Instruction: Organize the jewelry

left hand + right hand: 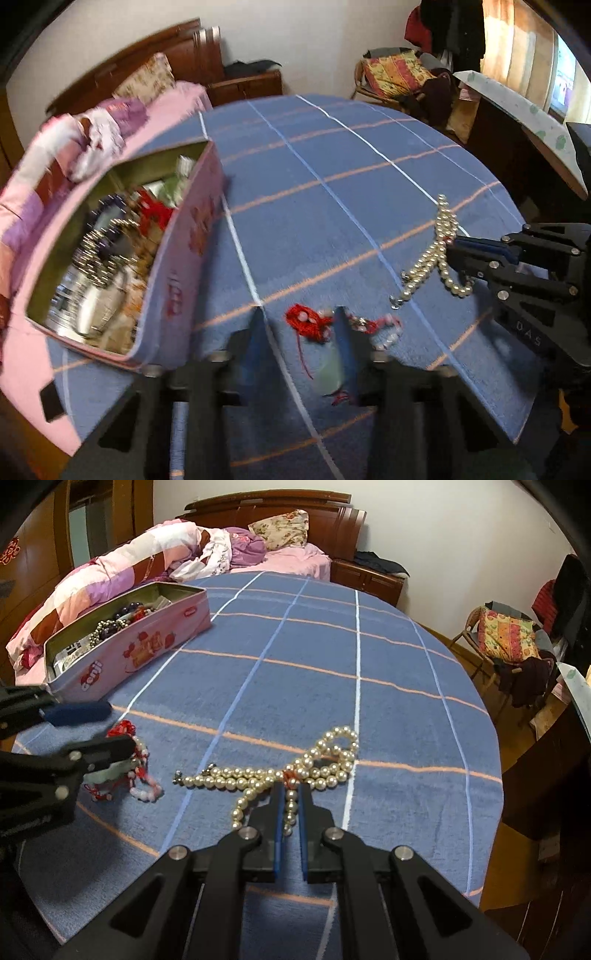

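A pearl necklace lies in a loose tangle on the blue checked cloth. My right gripper is shut on one of its strands near a red knot. The same gripper comes in from the right in the left wrist view, at the pearl necklace. My left gripper stands over a red cord bracelet with a pale green pendant. The jaws are apart and the cord lies against the right finger. From the right wrist view the left gripper straddles the red bracelet.
An open pink tin with several bead strings inside stands left of my left gripper, seen as the pink tin at the table's far left. A bed with a pink quilt lies behind it. A chair with cushions and a dark desk stand past the table's right edge.
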A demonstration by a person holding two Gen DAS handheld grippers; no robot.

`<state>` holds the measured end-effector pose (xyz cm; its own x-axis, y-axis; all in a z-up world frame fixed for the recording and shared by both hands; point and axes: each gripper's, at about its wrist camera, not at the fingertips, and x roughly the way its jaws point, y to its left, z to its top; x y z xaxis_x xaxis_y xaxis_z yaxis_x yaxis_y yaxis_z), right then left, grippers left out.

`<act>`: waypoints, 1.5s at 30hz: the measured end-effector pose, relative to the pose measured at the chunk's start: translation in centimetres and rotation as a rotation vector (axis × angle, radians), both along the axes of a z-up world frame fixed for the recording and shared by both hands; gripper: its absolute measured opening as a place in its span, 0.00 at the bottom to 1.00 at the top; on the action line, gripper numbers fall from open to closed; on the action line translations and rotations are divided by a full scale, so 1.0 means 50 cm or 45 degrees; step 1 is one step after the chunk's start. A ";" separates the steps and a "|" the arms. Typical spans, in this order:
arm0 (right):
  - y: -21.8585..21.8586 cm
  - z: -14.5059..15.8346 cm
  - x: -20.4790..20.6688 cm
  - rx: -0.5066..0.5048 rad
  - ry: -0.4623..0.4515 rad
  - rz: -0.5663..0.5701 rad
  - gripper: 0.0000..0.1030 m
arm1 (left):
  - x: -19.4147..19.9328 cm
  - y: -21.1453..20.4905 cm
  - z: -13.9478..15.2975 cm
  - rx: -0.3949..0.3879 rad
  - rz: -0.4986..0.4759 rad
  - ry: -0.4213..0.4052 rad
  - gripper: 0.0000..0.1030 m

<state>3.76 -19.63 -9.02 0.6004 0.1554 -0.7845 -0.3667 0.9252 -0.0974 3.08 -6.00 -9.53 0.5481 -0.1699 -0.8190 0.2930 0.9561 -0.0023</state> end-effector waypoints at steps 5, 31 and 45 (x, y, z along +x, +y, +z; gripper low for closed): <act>0.012 0.002 -0.005 0.026 -0.018 0.028 0.08 | -0.005 0.004 0.007 -0.062 0.002 -0.006 0.04; 0.036 -0.001 0.026 0.048 0.056 -0.040 0.56 | -0.018 0.134 0.224 -0.190 0.129 -0.386 0.04; 0.063 0.095 0.025 0.122 -0.107 0.055 0.08 | -0.001 0.190 0.249 -0.192 0.195 -0.417 0.04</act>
